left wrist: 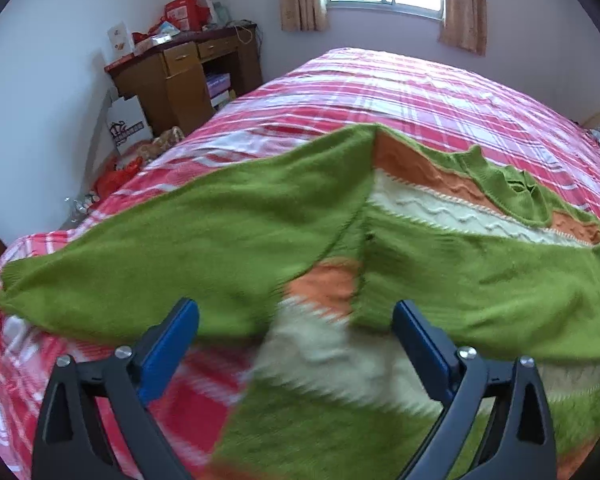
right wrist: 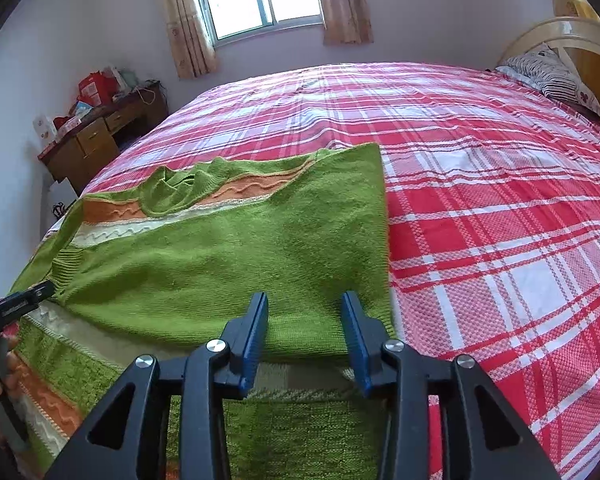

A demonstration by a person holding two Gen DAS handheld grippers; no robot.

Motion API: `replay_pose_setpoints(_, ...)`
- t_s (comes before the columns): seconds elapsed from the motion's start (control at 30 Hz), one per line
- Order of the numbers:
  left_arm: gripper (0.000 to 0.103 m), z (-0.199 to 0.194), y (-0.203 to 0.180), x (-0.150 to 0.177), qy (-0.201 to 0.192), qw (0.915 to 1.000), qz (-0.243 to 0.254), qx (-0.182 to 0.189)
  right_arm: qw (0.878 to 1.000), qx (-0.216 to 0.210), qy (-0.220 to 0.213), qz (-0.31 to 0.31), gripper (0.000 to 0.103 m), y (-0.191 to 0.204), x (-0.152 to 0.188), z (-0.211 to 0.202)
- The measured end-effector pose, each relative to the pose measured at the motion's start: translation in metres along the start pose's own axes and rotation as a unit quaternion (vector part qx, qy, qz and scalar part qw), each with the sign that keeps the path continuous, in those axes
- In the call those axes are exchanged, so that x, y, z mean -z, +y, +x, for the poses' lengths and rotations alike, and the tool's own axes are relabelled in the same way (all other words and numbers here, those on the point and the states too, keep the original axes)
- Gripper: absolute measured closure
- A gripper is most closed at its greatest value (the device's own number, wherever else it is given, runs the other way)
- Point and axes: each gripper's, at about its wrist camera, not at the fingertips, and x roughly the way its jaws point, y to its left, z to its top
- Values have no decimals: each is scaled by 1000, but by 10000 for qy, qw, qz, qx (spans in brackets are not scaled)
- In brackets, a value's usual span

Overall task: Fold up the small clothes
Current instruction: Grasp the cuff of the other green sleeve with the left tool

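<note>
A green knit sweater (left wrist: pixel 180 240) with wavy orange and cream bands lay on the bed (right wrist: pixel 480 220), over its red-and-white plaid weave. The left gripper (left wrist: pixel 296 312) hovered, jaws wide apart, over a blurred, seemingly folded sleeve. The right gripper (right wrist: pixel 305 304) held its jaws apart over the hem.

Left hand-held gripper (left wrist: pixel 296 320), right hand-held gripper (right wrist: pixel 305 312): black triangular-cutout arms, blue pads (right wrist: pixel 256 340), silver screws.
</note>
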Motion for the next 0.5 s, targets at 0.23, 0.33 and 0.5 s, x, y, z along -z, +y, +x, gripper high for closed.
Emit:
replay_pose_setpoints(0.23, 13, -21, 109, 6, 231, 9898, -1409, -17, 10000, -17, -7, -90, 57, 3, 1, -1)
replay_pose_setpoints(0.33, 17, -32, 171, 9, 50, 9733, -2281, -238, 10000, -11, -12, -94, 57, 4, 1, -1)
replay_pose_setpoints(0.5, 25, -41, 266, 21, -442, 9315, -3547, -675, 10000, -9, -10, -96, 56, 4, 1, -1)
